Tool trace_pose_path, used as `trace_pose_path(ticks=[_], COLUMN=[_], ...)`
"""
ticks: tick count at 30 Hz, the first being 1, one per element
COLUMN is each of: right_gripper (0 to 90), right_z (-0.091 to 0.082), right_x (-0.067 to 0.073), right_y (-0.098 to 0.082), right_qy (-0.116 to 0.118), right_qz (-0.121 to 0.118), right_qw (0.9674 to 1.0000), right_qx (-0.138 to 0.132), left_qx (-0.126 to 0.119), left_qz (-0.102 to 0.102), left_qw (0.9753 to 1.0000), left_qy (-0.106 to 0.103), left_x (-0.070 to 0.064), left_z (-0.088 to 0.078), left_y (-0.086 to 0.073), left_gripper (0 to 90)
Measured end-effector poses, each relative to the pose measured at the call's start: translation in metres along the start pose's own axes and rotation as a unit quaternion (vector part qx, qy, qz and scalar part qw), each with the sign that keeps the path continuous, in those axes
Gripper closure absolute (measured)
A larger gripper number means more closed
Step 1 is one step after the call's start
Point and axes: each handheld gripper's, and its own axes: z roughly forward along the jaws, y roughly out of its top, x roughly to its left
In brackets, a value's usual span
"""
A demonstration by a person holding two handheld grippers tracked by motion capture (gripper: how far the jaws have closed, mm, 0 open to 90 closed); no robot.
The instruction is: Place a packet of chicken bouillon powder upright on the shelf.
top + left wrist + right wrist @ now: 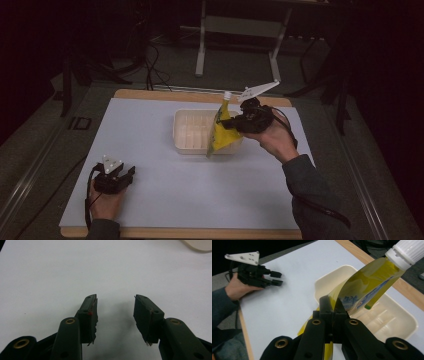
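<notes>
A yellow pouch (221,131) with a white screw cap (227,95) hangs upright over the right end of a cream tray (189,131). My right gripper (231,122) is shut on the pouch's side, and in the right gripper view the pouch (367,287) curves up from between the closed jaws to its cap (408,251). My left gripper (131,173) rests on the white table sheet at the front left, open with nothing between its fingers (89,312).
The tray (329,281) has a ribbed floor and sits mid-table toward the back. The white sheet (165,185) covers a wooden tabletop (150,94). A metal stand (240,30) and cables lie on the dark floor beyond the table.
</notes>
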Motion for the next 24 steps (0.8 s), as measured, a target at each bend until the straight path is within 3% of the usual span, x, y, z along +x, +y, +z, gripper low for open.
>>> trace_pose_path(ticks=[6,24], right_gripper=[90.0,90.0], right_z=[0.000,-0.010], right_x=[-0.004,-0.023], right_y=[-0.001,-0.001], right_qy=[-0.021,-0.055], right_qz=[-0.007,-0.008], right_qw=[0.9997,0.9984], right_qx=[0.007,0.008], left_qx=[-0.001,-0.004], left_qz=[0.000,-0.004], left_qw=[1.0000,1.0000], left_qy=[0.000,0.000], left_x=[0.000,0.000], left_z=[0.000,0.000], left_y=[0.000,0.000], left_gripper=[53.8,53.2])
